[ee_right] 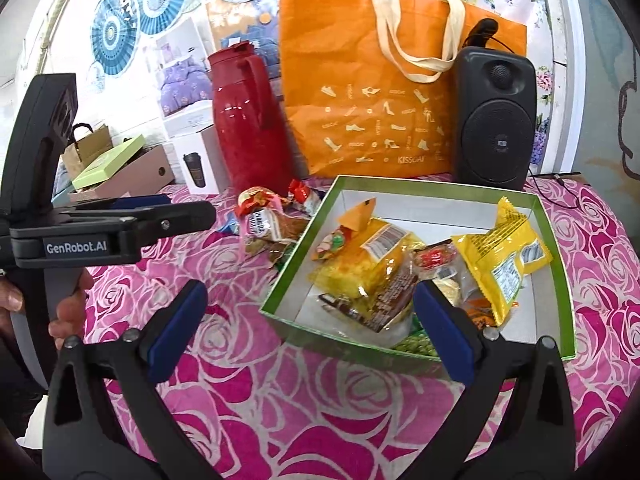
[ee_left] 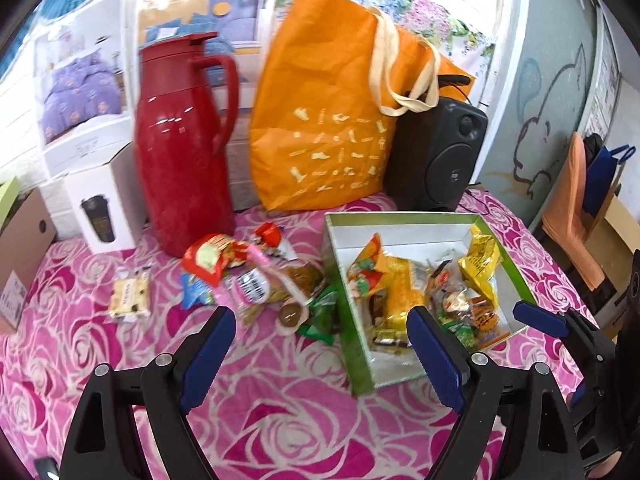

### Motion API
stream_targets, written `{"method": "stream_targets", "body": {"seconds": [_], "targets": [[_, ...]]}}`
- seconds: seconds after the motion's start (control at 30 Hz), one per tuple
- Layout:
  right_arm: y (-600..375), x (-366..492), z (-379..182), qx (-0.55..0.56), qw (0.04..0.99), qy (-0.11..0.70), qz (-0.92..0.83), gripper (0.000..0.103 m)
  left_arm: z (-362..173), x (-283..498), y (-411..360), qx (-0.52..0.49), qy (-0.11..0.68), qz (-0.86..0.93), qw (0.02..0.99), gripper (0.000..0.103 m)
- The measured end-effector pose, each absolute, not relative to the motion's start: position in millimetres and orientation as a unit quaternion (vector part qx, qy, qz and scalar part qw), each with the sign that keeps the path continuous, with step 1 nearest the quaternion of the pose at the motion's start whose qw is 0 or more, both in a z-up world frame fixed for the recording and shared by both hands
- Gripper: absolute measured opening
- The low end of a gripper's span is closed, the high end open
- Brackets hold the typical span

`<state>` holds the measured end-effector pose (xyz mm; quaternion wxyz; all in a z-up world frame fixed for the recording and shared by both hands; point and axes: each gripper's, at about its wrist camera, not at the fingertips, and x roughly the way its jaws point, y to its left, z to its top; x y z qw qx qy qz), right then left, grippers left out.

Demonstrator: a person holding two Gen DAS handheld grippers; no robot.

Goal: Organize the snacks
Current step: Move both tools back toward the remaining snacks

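Both hand-held grippers, left (ee_left: pixel 322 344) and right (ee_right: pixel 310 320), gape wide and empty above the counter (ee_right: pixel 248 408); snacks (ee_right: pixel 372 276) fill the green box (ee_right: pixel 558 248), more snack packets (ee_left: pixel 248 276) heaped just left of it

This looks like a lived-in home or small household shop corner. Ahead of the grippers a table is spread with a pink rose-patterned cloth (ee_right: pixel 320 420). Beyond it stand a glossy red plastic thermos jug (ee_left: pixel 182 148), a big orange paper shopping bag with cream handles (ee_right: pixel 372 92) and a black loudspeaker (ee_right: pixel 496 120). Off to the left sit a white boxed travel mug (ee_left: pixel 106 208) and boxed purple bedding sets (ee_left: pixel 80 92); blue paper fans (ee_right: pixel 132 12) decorate the wall above.
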<state>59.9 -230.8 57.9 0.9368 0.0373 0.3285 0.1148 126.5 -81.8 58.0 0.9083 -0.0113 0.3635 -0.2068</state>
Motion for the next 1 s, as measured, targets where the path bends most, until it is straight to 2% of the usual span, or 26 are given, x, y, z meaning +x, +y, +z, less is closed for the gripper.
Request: {"method": "stream_targets", "body": {"seconds": [0.47,0.9,1.0], "targets": [[-183.0,83.3,49.6,0.026,0.916,0.358,0.18,0.102,21.7,133.5,10.6,-0.024,0.391,-0.116,0.913,0.089],[-122.9,172.5,32.8,-0.009,0.889,0.404,0.213,0.102,27.1,167.2,46.4,-0.026,0.384,-0.116,0.916,0.089],[-122.4,194.6,26.8,-0.012,0.887,0.418,0.197,0.092,28.0,174.6,54.5,-0.022,0.381,-0.114,0.917,0.089]]}}
